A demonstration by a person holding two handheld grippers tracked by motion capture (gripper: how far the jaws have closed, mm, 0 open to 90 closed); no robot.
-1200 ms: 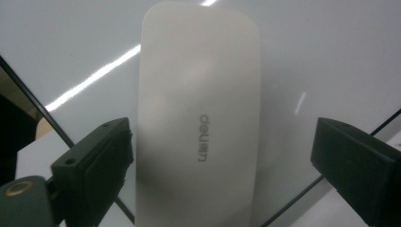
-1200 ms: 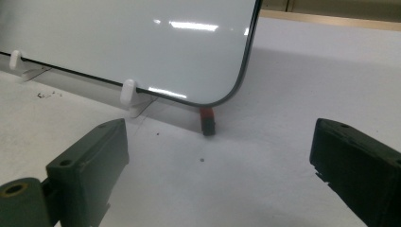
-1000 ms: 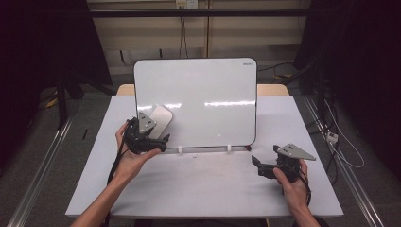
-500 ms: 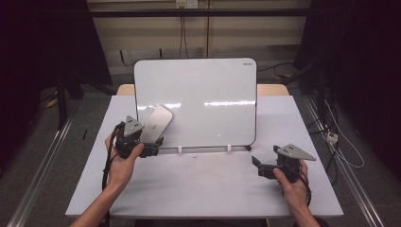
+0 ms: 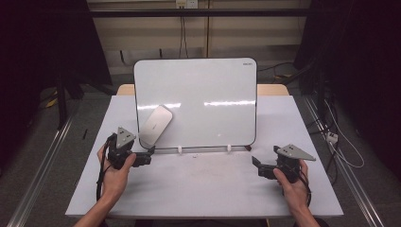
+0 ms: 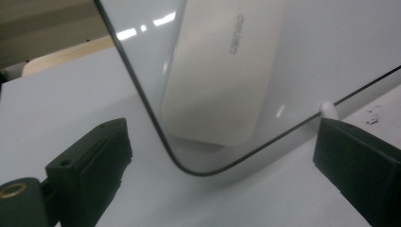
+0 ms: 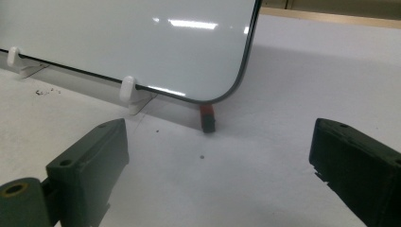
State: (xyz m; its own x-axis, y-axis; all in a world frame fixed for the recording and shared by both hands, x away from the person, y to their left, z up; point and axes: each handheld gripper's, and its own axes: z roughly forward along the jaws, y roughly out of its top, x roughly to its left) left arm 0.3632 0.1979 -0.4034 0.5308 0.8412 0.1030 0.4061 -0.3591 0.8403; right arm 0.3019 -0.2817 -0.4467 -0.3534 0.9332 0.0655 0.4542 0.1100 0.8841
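Note:
A whiteboard (image 5: 203, 90) stands upright on the white table (image 5: 198, 194), resting in small white clips (image 5: 180, 150). A white oblong eraser (image 5: 156, 125) clings tilted to its lower left part; the left gripper view shows the eraser (image 6: 222, 80) with grey lettering, just above the board's rounded corner. My left gripper (image 5: 147, 157) is open in front of that corner, a little short of the eraser, its jaws (image 6: 220, 137) wide apart and empty. My right gripper (image 5: 257, 166) is open near the table's front right, facing the board's lower right corner (image 7: 236, 80), nothing between its jaws (image 7: 217, 132).
A small red and black piece (image 7: 207, 117) lies on the table under the board's right corner. A white clip (image 7: 127, 90) holds the bottom edge there. Dark specks (image 7: 45, 92) dot the table surface. Cables (image 5: 340, 151) lie on the floor to the right.
My left gripper has drawn back toward the person and to the left, away from the eraser. The eraser now sits slightly lower on the board. The right gripper has stayed put.

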